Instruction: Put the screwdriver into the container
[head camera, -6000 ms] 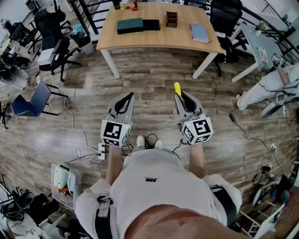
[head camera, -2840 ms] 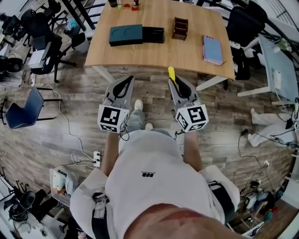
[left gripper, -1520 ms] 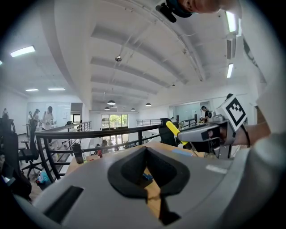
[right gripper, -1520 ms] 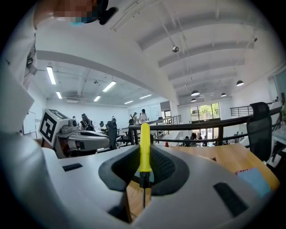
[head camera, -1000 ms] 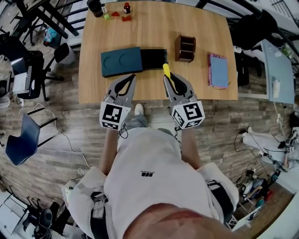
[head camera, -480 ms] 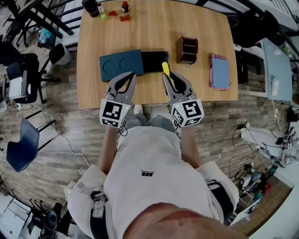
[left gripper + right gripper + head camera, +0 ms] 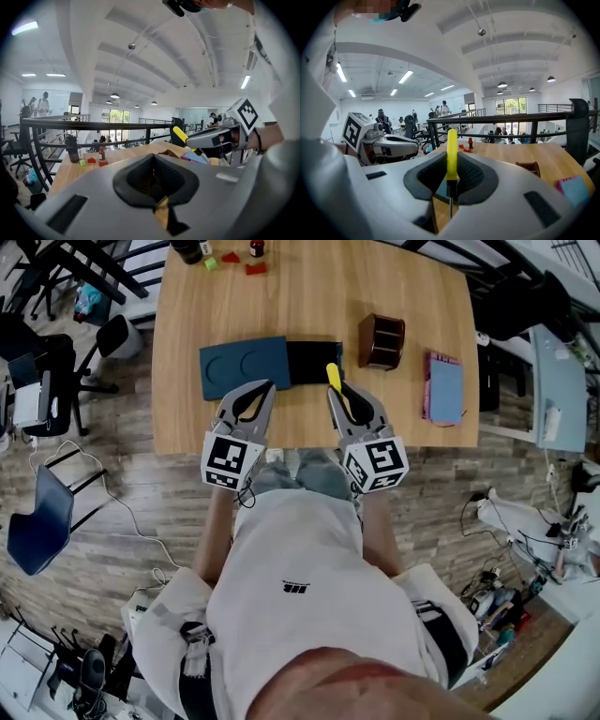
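Note:
My right gripper [image 7: 339, 393] is shut on a screwdriver [image 7: 332, 376] with a yellow handle, which sticks out past the fingertips over the near part of the wooden table [image 7: 178, 432]. In the right gripper view the screwdriver [image 7: 452, 154] stands upright between the pads, its thin shaft pointing down. The brown wooden container [image 7: 382, 341] stands on the table, ahead and to the right of that gripper, apart from it. My left gripper [image 7: 260, 390] hovers beside the right one, shut and holding nothing.
A teal box [image 7: 245, 365] and a black box [image 7: 314, 362] lie just ahead of the grippers. A pink and blue notebook [image 7: 444, 388] lies at the right. A bottle and small red and green pieces [image 7: 230, 257] sit at the far edge. Chairs [image 7: 37, 512] stand on the left.
The table has come closer, and both grippers now reach over its near edge. The screwdriver stays in the right gripper's grip. The left gripper stays shut.

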Demonstrator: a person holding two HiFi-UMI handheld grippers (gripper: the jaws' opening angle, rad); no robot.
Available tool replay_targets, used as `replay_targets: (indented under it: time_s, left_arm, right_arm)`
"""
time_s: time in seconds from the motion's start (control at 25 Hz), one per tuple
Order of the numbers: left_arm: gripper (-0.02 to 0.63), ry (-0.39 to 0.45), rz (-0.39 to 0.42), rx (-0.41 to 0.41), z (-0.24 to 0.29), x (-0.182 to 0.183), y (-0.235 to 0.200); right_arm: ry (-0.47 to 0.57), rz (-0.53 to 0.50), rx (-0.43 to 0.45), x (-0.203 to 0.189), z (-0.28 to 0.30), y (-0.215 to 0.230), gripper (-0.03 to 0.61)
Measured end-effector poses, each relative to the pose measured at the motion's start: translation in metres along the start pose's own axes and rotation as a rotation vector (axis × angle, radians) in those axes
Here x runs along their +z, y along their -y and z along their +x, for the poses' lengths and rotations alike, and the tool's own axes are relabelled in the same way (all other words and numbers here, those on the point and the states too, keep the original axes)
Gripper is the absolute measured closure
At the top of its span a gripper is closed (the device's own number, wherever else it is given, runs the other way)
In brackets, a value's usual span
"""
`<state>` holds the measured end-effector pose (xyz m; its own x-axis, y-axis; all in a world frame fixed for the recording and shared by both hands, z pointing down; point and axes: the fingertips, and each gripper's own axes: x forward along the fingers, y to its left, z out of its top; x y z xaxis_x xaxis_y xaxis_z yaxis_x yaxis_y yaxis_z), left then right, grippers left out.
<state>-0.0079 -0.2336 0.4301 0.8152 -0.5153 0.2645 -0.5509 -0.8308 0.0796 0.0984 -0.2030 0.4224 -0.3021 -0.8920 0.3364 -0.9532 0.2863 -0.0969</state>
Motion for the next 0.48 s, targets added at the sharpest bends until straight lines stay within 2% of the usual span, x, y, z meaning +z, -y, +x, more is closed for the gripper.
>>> replay_targets:
  time_s: [0.48]
  left_arm:
    - [0.601, -0.04, -0.035, 0.082, 0.04, -0.012, -0.018]
  right_arm:
    - [-0.041, -0.021, 0.101, -0.009, 0.044, 0.033, 0.518]
